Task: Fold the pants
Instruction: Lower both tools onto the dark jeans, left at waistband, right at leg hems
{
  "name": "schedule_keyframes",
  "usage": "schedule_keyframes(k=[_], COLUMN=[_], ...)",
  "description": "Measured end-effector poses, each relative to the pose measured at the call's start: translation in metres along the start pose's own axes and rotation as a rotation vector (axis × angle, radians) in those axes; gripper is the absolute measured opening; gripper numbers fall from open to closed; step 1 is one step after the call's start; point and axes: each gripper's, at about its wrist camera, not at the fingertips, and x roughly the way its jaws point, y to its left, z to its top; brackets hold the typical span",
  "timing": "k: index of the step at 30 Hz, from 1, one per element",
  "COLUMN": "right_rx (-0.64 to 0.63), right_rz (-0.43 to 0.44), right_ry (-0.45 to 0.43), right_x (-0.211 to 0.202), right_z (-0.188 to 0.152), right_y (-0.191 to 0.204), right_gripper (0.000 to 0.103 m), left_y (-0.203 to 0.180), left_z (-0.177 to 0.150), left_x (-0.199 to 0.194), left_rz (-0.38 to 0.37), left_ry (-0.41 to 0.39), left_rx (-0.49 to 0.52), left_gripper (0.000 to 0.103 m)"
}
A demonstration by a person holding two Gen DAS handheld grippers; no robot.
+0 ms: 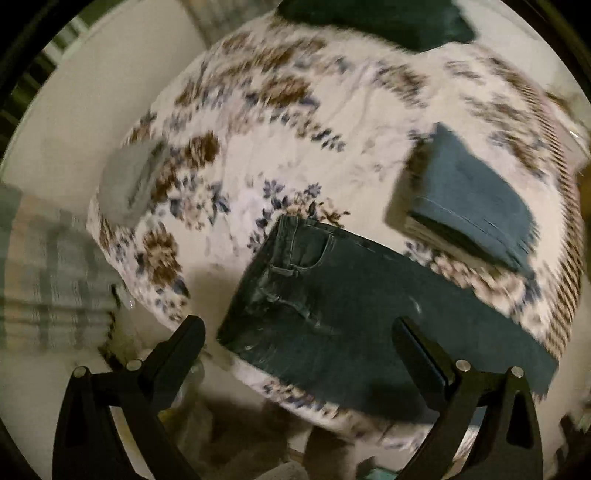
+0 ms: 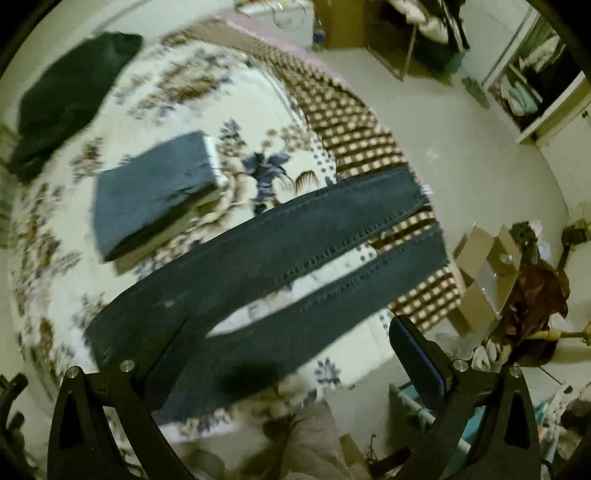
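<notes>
Dark blue jeans (image 1: 332, 295) lie flat near the front edge of a bed with a floral cover (image 1: 258, 129). The left wrist view shows their waistband and pockets, and my left gripper (image 1: 299, 328) hovers open above that end with nothing between its fingers. In the right wrist view the two legs of the jeans (image 2: 295, 251) run apart toward the bed's foot. My right gripper (image 2: 291, 325) is open above the thigh part, holding nothing. Both views are blurred by motion.
A folded blue garment (image 1: 476, 199) (image 2: 155, 192) sits on the bed beyond the jeans. A dark green garment (image 1: 388, 18) (image 2: 66, 92) lies at the far side and a grey folded piece (image 1: 129, 184) at the left. Cardboard boxes (image 2: 484, 273) and clutter stand on the floor right of the bed.
</notes>
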Motion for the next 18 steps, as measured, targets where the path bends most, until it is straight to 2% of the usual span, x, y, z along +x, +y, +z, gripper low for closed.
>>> schedule_keyframes(k=[6,9,13,18], right_rx=[0.157,0.235,0.324,0.384], right_rz=[-0.063,-0.086,-0.121,-0.139], right_ry=[0.076,0.120,0.166,0.214], right_x=[0.136,0.190,0.240,0.287], right_z=[0.090,0.116,0.136,0.150], right_y=[-0.014,-0.031,-0.055,-0.070], right_gripper=[0.103,0.103,0.103,0.102], left_y=[-0.031,-0.041,-0.050,-0.048], left_z=[0.051,0.070,0.090,0.109], left_x=[0.117,0.175,0.232,0.268], left_rz=[0.028,0.014,0.024,0.066], left_ry=[0.144,0.223,0.286,0.292], left_rx=[-0.165,-0.270,-0.347,-0.397], left_gripper=[0.103,0.103,0.103,0.103])
